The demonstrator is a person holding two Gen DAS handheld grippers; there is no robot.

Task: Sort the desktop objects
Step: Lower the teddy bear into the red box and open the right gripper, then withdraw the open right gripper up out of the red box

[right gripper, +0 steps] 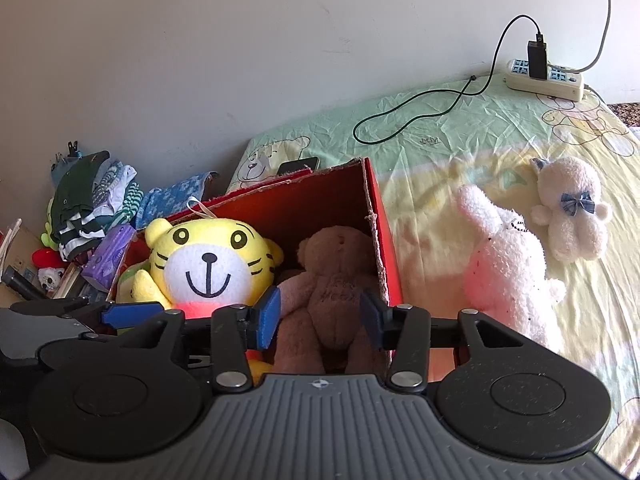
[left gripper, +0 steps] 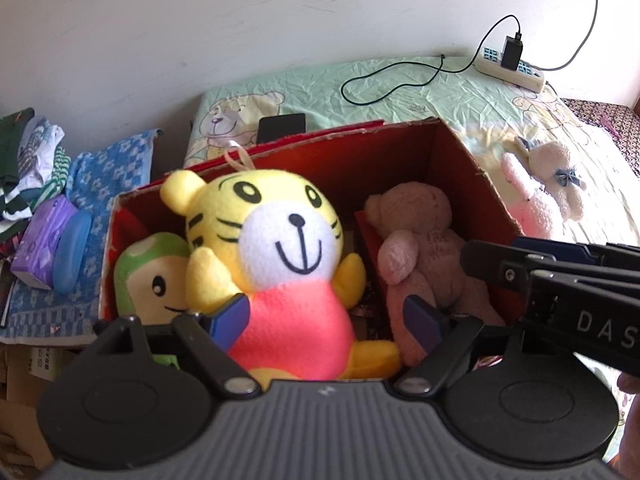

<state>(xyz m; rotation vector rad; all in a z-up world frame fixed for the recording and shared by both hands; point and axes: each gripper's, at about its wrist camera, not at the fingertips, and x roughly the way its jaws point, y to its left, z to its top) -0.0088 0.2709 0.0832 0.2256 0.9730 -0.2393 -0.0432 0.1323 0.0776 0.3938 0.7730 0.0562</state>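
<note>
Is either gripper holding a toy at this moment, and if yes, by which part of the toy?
Nothing is held. The left gripper stands open around the tiger toy; the right gripper stands open around the brown bear in the red box.

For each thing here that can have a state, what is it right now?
red box: open, toys inside
tiger plush: in box, upright
brown bear: in box, between the right fingers
left gripper: open around the tiger
right gripper: open
pink plush: lying on bed
charger: plugged in
</note>
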